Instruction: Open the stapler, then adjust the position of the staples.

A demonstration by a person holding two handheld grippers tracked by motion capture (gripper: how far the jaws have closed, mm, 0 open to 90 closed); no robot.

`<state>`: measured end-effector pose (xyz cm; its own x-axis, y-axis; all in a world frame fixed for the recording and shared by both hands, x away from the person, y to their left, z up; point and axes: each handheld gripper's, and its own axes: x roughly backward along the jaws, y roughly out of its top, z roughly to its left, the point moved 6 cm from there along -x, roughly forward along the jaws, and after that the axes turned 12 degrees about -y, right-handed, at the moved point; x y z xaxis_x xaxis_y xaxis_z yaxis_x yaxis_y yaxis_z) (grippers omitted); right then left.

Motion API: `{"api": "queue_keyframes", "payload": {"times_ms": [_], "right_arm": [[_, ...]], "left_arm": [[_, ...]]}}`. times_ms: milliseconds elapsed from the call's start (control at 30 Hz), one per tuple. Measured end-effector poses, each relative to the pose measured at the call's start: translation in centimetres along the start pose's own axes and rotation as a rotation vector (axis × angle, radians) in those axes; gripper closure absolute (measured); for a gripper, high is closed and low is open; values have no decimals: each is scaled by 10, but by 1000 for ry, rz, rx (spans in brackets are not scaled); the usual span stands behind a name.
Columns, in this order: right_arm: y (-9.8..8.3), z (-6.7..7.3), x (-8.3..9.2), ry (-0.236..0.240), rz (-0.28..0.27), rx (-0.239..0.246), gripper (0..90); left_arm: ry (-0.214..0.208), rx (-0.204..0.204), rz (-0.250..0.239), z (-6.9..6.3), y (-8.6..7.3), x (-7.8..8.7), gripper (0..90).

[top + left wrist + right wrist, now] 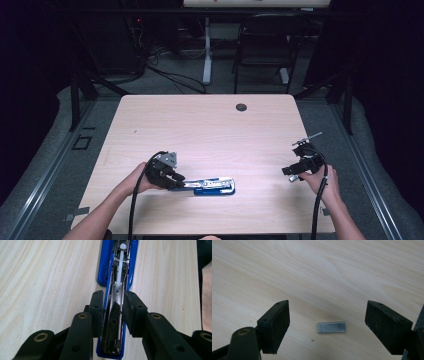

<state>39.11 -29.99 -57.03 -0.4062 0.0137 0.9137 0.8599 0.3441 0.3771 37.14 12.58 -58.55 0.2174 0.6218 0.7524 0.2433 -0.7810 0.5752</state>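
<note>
A blue stapler [212,186] lies swung open near the table's front edge, its metal staple channel [117,277] facing up. My left gripper [179,181] is shut on the stapler's rear end, and in the left gripper view its pads [97,302] press on both sides of the metal channel. Over at the table's right side, my right gripper [292,174] is open. In the right gripper view a short grey strip of staples [331,327] lies flat on the wood between the wide-apart jaws of the right gripper [328,312], touching neither pad.
The light wooden table [200,130] has a round dark grommet [241,107] near its far edge. Behind it stand a black chair [265,45] and a white desk leg [207,50], with cables on the floor.
</note>
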Motion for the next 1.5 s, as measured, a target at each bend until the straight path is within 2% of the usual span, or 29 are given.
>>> {"api": "queue_keyframes", "payload": {"times_ms": [233, 300, 333, 433, 467, 500, 533, 567, 667, 700, 767, 800, 833, 900, 933, 967, 1033, 1200, 1267, 1300, 1467, 1500], "right_arm": [[-4, -8, -15, -48, 61, -11, 253], [-5, -7, -20, -59, 58, -30, 262], [-5, -9, -21, -57, 77, -10, 268], [-5, -8, -25, -68, 70, -23, 273], [-6, -9, -25, -78, 84, -13, 277], [-6, -10, -26, -78, 93, -4, 283], [-6, -10, -28, -82, 92, -5, 284], [-6, -8, -30, -75, 78, -24, 287], [-8, -9, -32, -101, 112, 7, 311], [-8, -7, -33, -101, 102, -6, 322], [-10, -9, -33, -113, 126, 20, 337], [-10, -9, -33, -117, 126, 19, 345], [-10, -8, -33, -120, 114, -1, 352], [-12, -9, -30, -129, 143, 23, 366], [-13, -9, -29, -132, 142, 16, 374], [-13, -8, -30, -124, 134, 9, 386], [-14, -8, -28, -135, 159, 20, 408], [-16, -8, -28, -131, 174, 29, 477], [-17, -8, -28, -126, 167, 9, 512], [-17, -10, -28, -126, 179, 24, 524], [-18, -11, -26, -111, 189, 15, 603], [-17, -10, -27, -104, 167, -8, 603]], "left_arm": [[1, -1, 2, 0, 0, 0, 705], [0, 1, 1, 0, 0, 0, 704], [0, 1, 1, 0, 0, 0, 704], [0, 1, 1, 0, 0, 0, 705], [16, 2, 22, 0, 0, 1, 704], [13, 3, 14, 0, 0, 0, 705], [1, 2, 3, 0, 0, 0, 704], [20, 3, 20, 0, 0, 1, 705], [23, 4, 23, 0, 0, 1, 705], [19, 2, 22, 0, 0, 1, 705], [20, 1, 23, 0, 0, 1, 705], [20, 1, 24, 0, 0, 1, 705], [-1, 1, 9, 0, 0, 0, 705], [-3, 1, 9, 0, 0, 0, 705], [-1, 1, 10, 0, 0, 0, 705], [-1, 3, 8, 0, 0, 0, 705], [0, -1, 12, 0, 0, 0, 705], [-5, -1, 10, 0, 0, 0, 705], [-7, 0, 12, 0, 0, 0, 705], [-7, 1, 11, 0, 0, 0, 704], [-2, 2, 12, 0, 0, 0, 704], [-5, 3, 10, 0, 0, 0, 704]]}}
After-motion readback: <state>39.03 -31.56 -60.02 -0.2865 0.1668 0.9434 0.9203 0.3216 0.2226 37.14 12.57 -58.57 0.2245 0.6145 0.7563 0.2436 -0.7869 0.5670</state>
